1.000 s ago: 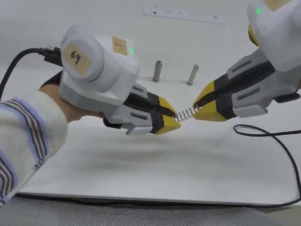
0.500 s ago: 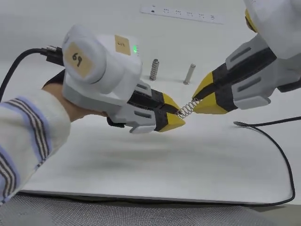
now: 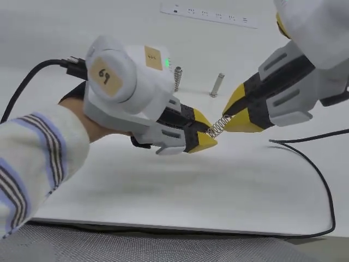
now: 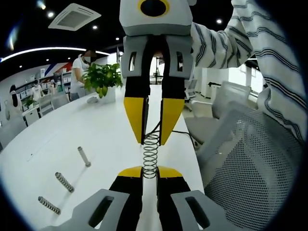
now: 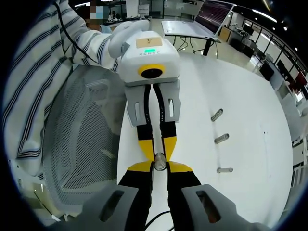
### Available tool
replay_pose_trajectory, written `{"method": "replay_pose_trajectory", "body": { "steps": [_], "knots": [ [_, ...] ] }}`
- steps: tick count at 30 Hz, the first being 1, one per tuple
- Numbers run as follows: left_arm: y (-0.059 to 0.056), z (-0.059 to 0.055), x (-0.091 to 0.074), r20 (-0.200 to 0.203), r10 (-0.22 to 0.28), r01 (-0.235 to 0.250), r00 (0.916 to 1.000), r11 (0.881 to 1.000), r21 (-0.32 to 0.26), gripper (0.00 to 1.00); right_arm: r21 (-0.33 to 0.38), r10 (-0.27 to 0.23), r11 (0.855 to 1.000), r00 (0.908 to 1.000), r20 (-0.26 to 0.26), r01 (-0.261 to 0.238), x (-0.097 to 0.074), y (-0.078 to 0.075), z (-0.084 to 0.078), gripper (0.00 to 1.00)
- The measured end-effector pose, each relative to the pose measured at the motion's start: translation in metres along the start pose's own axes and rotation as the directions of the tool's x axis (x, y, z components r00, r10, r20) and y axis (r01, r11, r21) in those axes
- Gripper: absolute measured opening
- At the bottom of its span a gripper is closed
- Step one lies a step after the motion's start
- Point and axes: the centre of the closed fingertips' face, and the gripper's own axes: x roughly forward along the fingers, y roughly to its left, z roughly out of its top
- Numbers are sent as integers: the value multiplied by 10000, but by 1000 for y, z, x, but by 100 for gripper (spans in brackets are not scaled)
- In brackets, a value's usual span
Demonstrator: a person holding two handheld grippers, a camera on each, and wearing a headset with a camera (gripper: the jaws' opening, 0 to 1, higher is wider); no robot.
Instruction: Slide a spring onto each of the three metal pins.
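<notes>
A short wire spring (image 3: 218, 126) hangs in the air between my two grippers, one end in each. My left gripper (image 3: 206, 136) is shut on its lower left end, and my right gripper (image 3: 228, 122) is shut on its upper right end. Seen from the left gripper, the spring (image 4: 150, 154) runs from my own tips (image 4: 150, 172) up to the right gripper (image 4: 153, 139). Behind them on the white table stand a pin wearing a spring (image 3: 177, 79) and a bare metal pin (image 3: 217, 85). In the right gripper view, two sprung pins (image 5: 217, 114) (image 5: 221, 138) and the bare pin (image 5: 224, 170) stand in a row.
A white power strip (image 3: 210, 15) lies at the table's far edge. A black cable (image 3: 313, 164) loops across the table at the right, another (image 3: 27, 82) trails from the left gripper. A grey mesh chair (image 4: 250, 159) stands beside the table, a potted plant (image 4: 101, 79) at its far end.
Both grippers keep hold of the spring. The right gripper has risen a little, so the spring now tilts more steeply. The head view has shifted slightly.
</notes>
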Motion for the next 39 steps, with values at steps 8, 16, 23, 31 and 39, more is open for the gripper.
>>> {"method": "replay_pose_trajectory", "body": {
  "steps": [8,16,23,31,39],
  "knots": [
    [0,0,0,14,-33,33,10000,10000,21,2,-320,8,9995,10000,1,-8,0,0,1,8],
    [-5,18,-3,554,-87,89,9984,10000,-38,2,-546,68,9985,9995,-309,-84,10,1,-2,10],
    [-3,18,-5,503,-85,80,9987,9999,89,2,-643,67,9979,9992,-395,-92,13,-5,-3,9],
    [-5,14,-4,353,-140,137,9993,9999,68,2,-796,235,9964,9983,-537,-278,15,-3,-2,9],
    [-6,11,-3,286,-244,248,9993,9996,-158,3,-690,354,9968,9979,-534,-391,16,1,-3,8]
  ]
}}
